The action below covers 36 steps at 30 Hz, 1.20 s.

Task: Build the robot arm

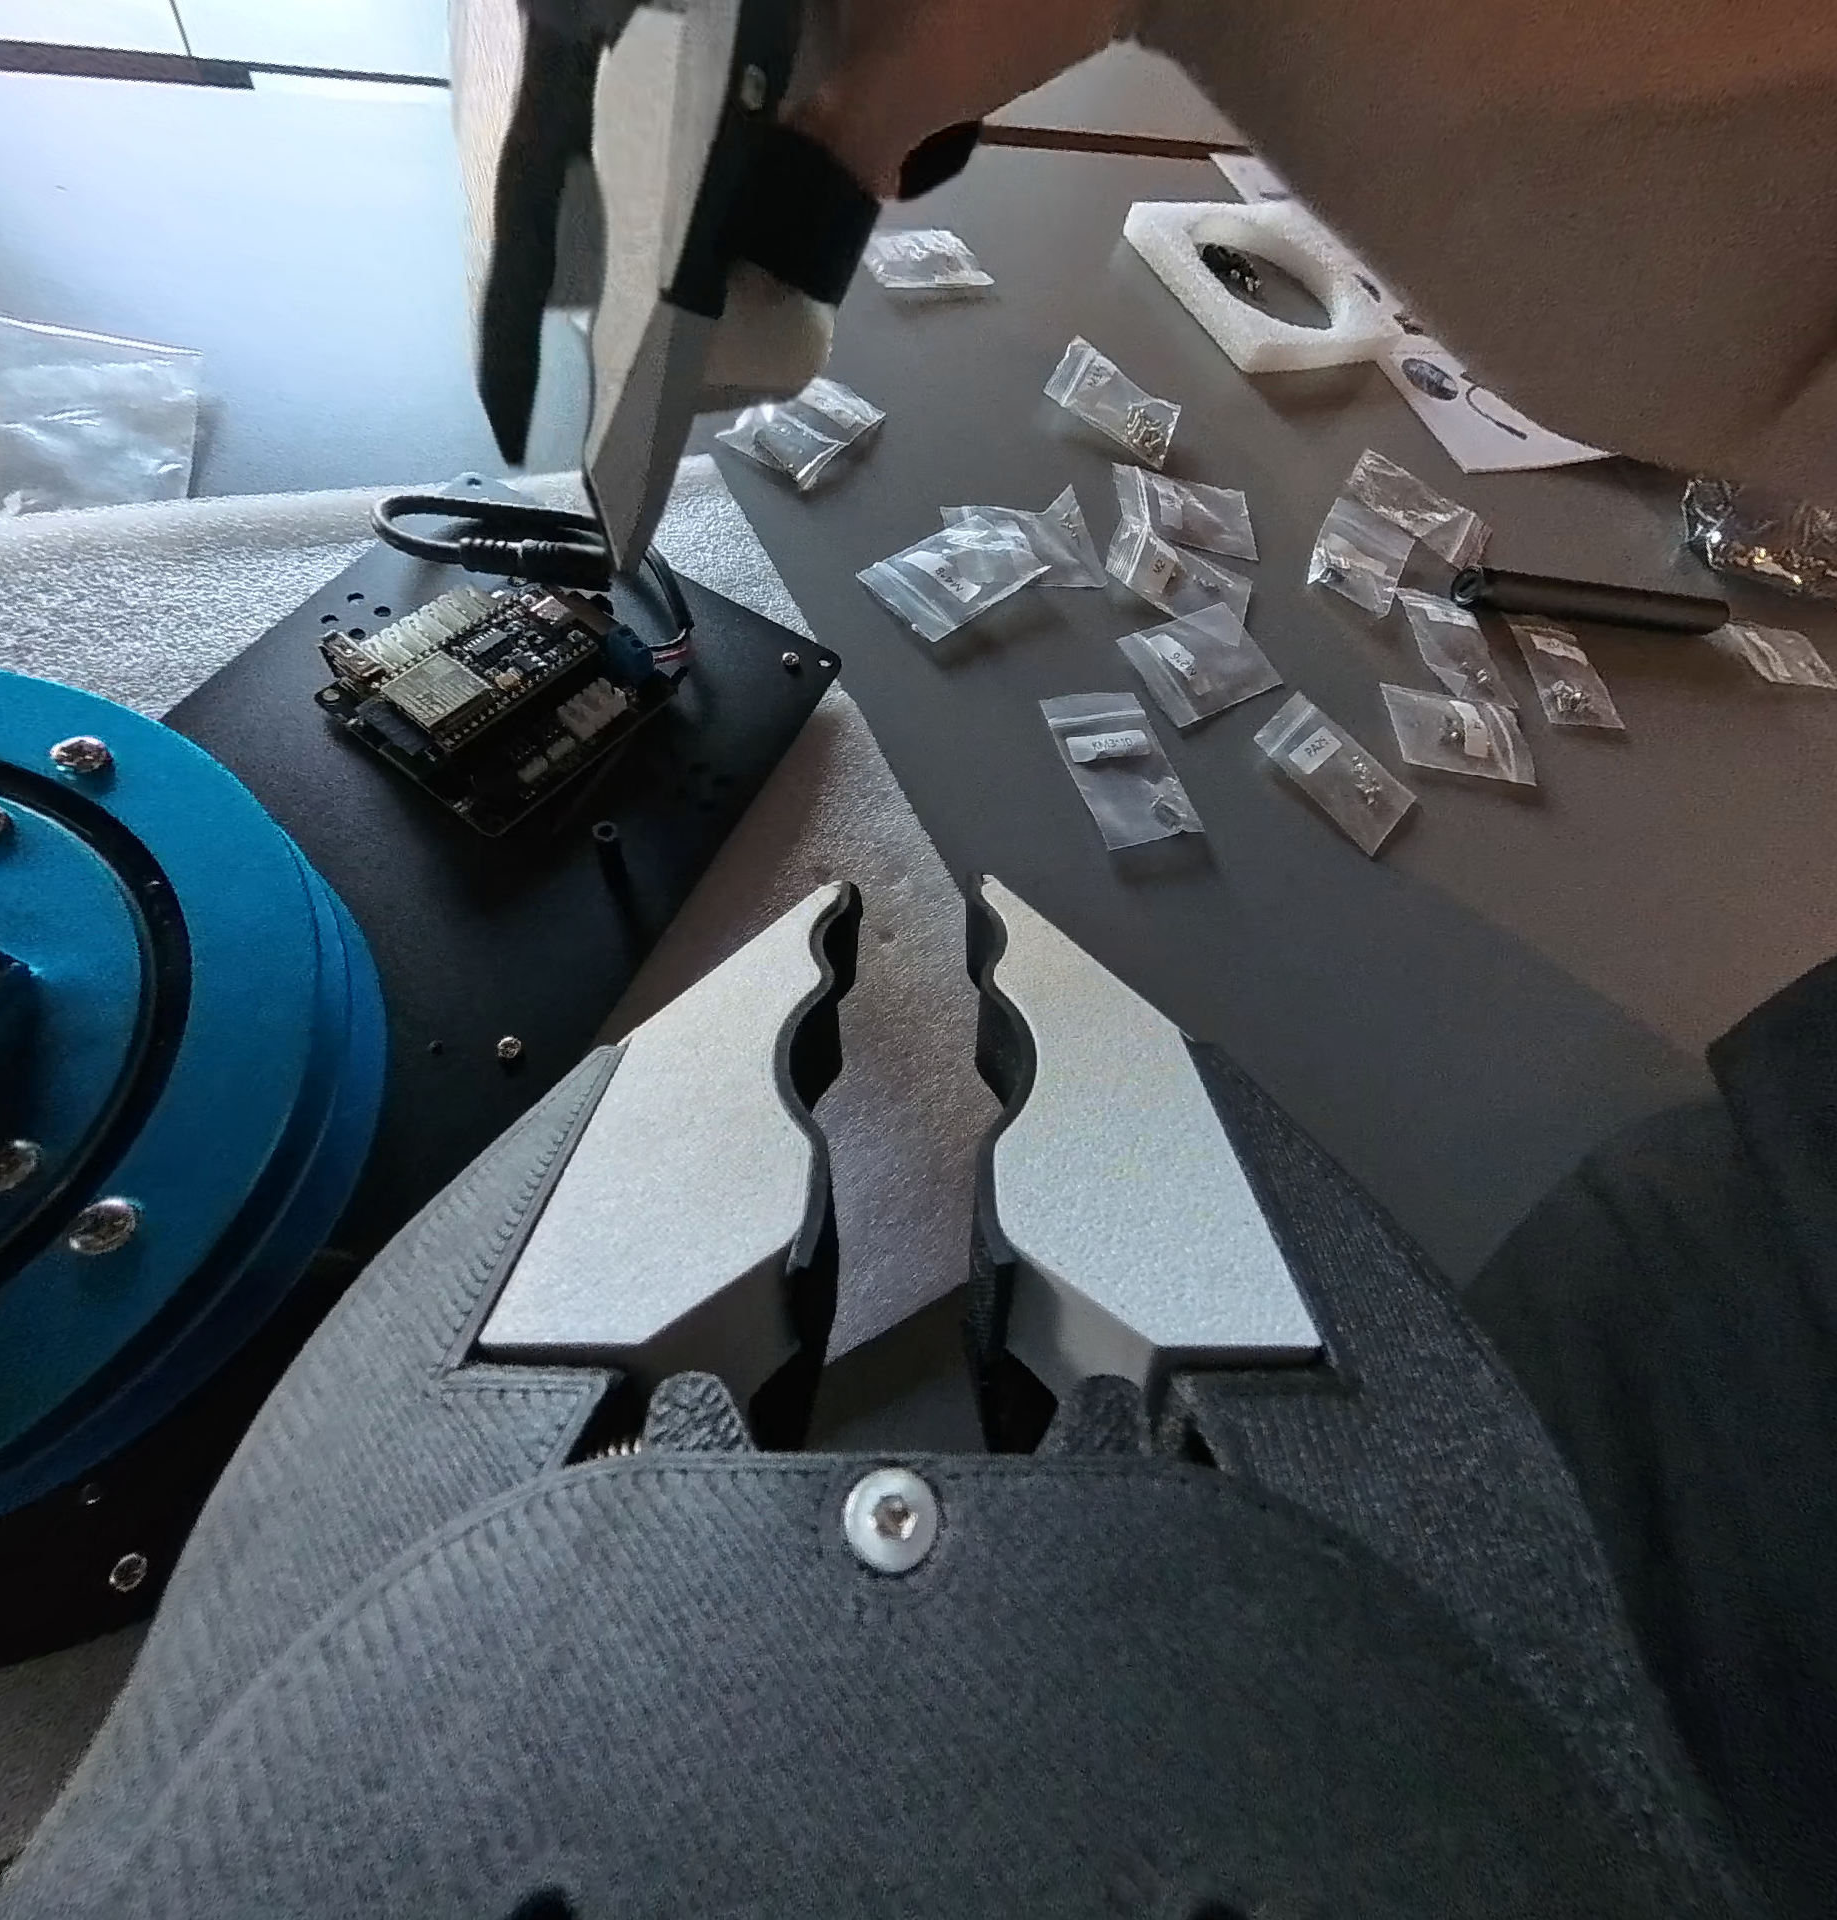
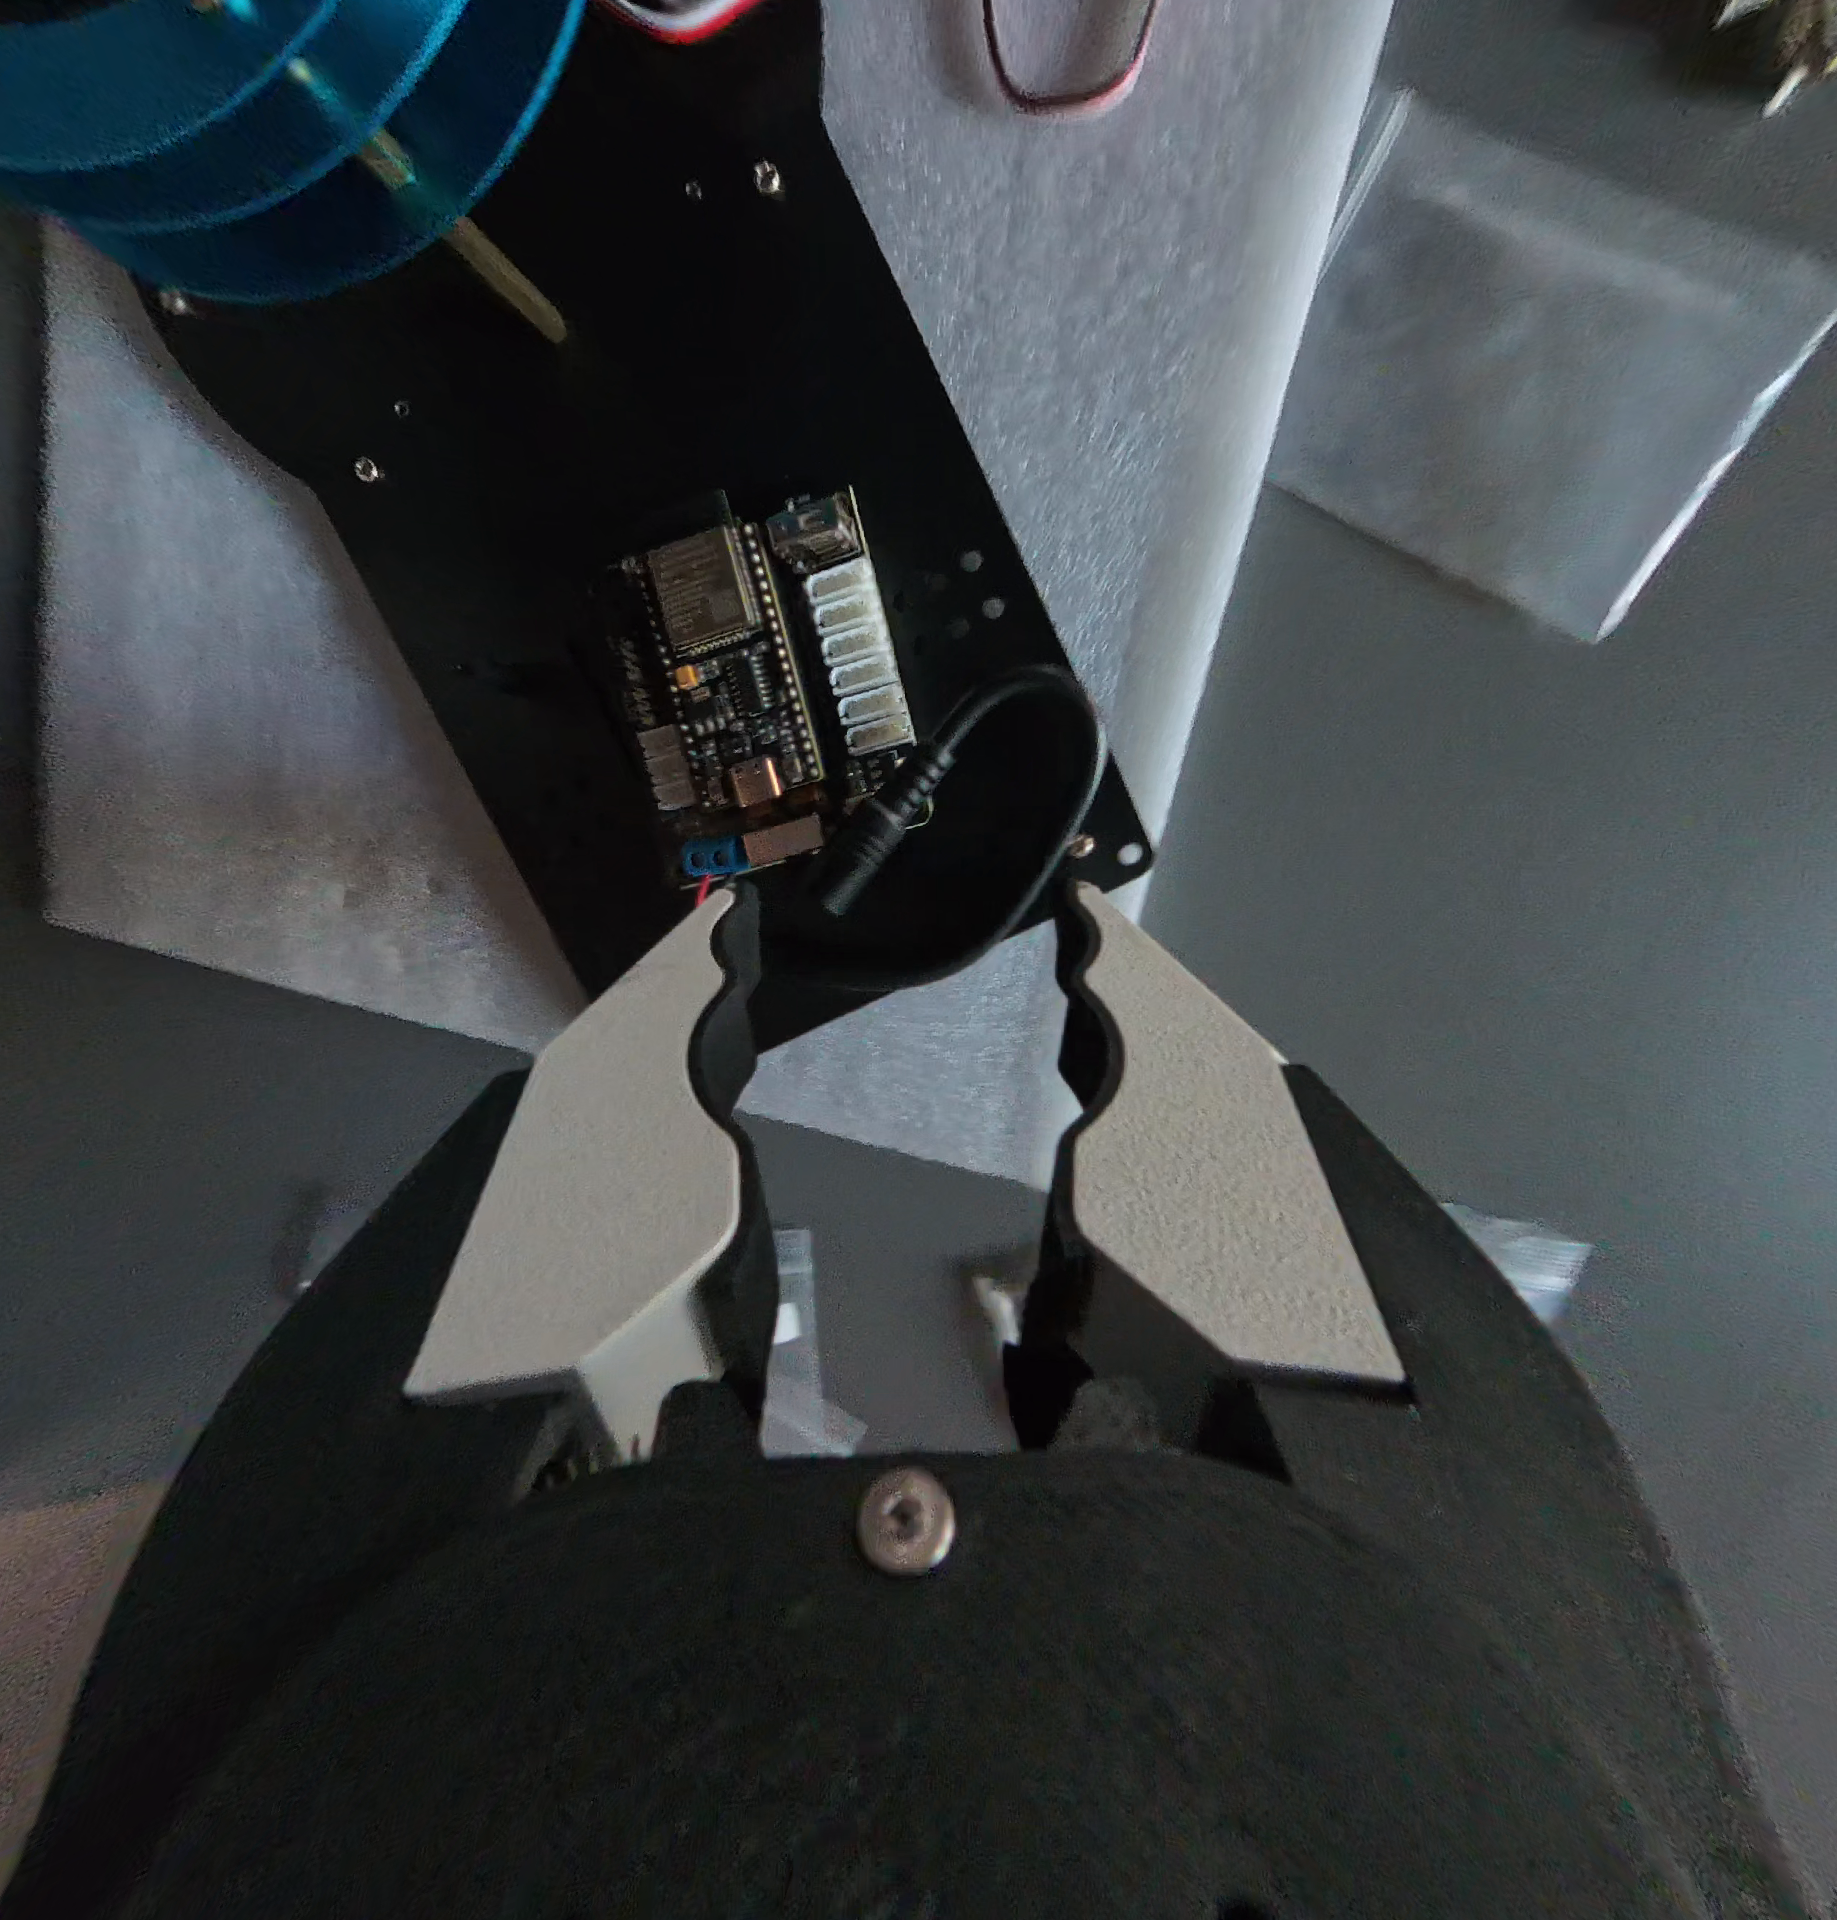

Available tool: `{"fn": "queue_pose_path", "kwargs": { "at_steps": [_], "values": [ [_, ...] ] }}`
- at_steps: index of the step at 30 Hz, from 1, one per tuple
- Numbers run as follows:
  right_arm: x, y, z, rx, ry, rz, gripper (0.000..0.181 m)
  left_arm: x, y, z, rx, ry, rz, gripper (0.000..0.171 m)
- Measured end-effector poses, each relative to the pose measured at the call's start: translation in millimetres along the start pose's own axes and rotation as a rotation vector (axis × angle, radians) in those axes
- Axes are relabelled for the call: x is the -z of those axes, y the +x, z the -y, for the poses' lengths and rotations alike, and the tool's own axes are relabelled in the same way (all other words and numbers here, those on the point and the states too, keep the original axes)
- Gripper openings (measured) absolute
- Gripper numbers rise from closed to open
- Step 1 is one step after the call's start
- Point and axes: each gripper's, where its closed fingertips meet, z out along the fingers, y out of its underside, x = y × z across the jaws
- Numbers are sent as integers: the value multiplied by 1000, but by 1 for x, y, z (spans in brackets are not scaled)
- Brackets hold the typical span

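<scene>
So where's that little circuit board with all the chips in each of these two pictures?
Left wrist view: circuit board sits left of centre, upper half, on the black plate.
Right wrist view: near the centre, just beyond the open fingers.
Shared landmark: the black cable beside the board, and the blue ring.

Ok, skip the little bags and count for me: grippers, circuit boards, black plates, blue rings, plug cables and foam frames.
Two-finger grippers: 2, the left gripper and the right gripper
Black circuit board with white connectors: 1
Flat black metal plate: 1
Blue metal ring: 1
Black barrel-plug cable: 1
White foam frame: 1
Total: 7
</scene>
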Motion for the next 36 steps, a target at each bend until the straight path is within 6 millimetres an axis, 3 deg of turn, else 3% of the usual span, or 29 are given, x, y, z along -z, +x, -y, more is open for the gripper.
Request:
{"fn": "queue_pose_path", "kwargs": {
  "at_steps": [2, 6, 12, 36],
  "values": [
    [7, -4, 9, 106, 49, -52, 64, 1, -1, -1, 2, 2, 2, 19],
    [1, -37, 27, 314, 144, 1, 83, 2, -2, -4, 10, 3, 6, 19],
    [-24, -34, 22, 417, -7, -25, 86, 3, 2, -6, 12, 2, 5, 19],
    [-37, -31, 22, 336, -125, 7, 68, 9, 6, -4, 14, 22, 9, 19]
  ]
}}
